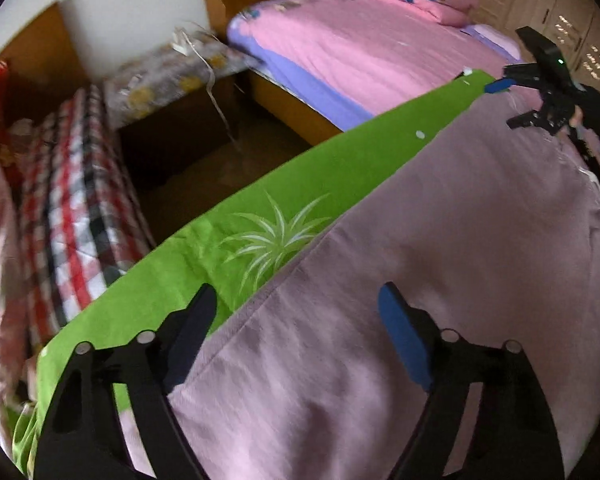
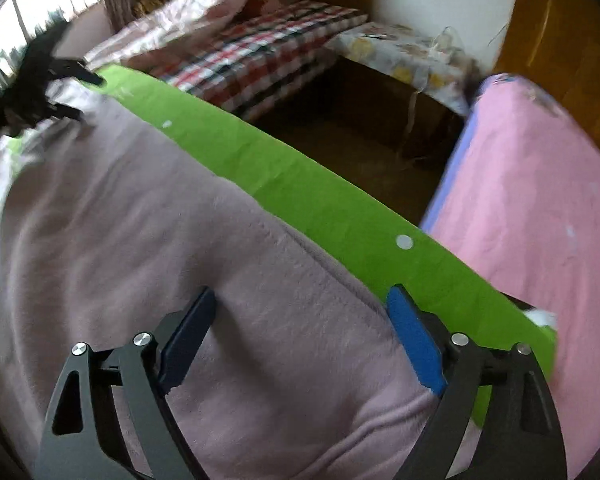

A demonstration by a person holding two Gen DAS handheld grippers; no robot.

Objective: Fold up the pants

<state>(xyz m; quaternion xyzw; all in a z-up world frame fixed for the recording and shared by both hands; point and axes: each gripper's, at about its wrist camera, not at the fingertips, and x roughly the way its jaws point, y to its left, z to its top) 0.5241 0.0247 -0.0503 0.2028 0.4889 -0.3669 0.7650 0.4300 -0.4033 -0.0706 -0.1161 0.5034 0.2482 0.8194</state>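
Over mauve pants (image 1: 420,240), both grippers apparently gape.

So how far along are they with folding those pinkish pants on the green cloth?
Early, it seems. Done: the pants lie spread on the green cloth, one long edge looking doubled. In hand: the left gripper and right gripper are over that edge at opposite ends, jaws open, gripping nothing. Left: grasping the fabric and folding it.
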